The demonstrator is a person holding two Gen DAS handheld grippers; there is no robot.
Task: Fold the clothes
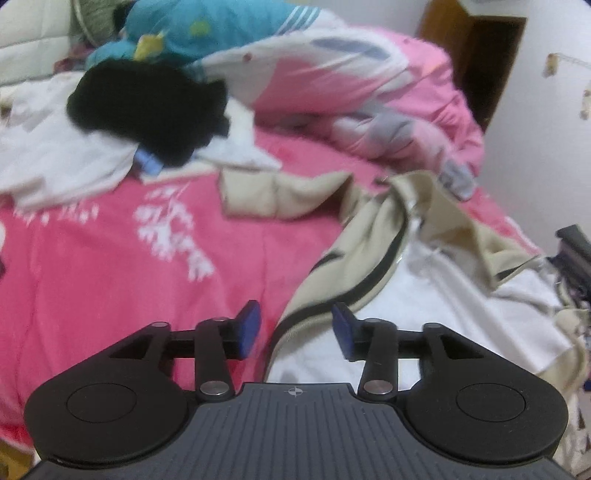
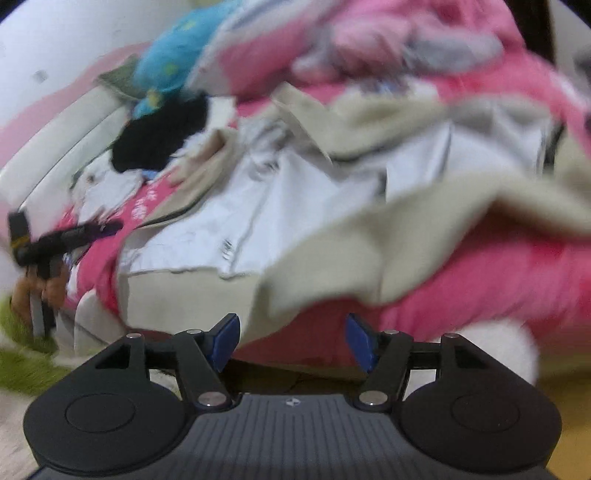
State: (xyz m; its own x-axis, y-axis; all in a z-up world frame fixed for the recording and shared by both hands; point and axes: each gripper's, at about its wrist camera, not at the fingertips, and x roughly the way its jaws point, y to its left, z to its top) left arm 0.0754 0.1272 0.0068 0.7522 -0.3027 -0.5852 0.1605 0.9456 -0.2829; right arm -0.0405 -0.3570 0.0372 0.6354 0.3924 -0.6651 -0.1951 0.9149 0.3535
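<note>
A beige jacket [image 1: 373, 236] with a white lining [image 1: 424, 295] and a black zipper edge lies open on the pink bedsheet [image 1: 110, 266]. My left gripper [image 1: 295, 330] is open, low over the jacket's near zipper edge, and nothing is pinched between its blue pads [image 1: 249, 328]. In the blurred right wrist view the same jacket [image 2: 369, 258] hangs over the bed's near edge, lining [image 2: 266, 206] facing up. My right gripper [image 2: 293, 341] is open just below and in front of the beige hem, holding nothing. The left gripper [image 2: 48, 240] shows at the far left, held by a hand [image 2: 26, 295].
A black garment [image 1: 147, 107] lies on a white one [image 1: 55, 158] at the back left. A blue plush or cloth [image 1: 207, 26] and a bunched pink quilt [image 1: 351, 85] fill the back. A dark doorway [image 1: 491, 55] is at the right; a green rug [image 2: 18, 365] is on the floor.
</note>
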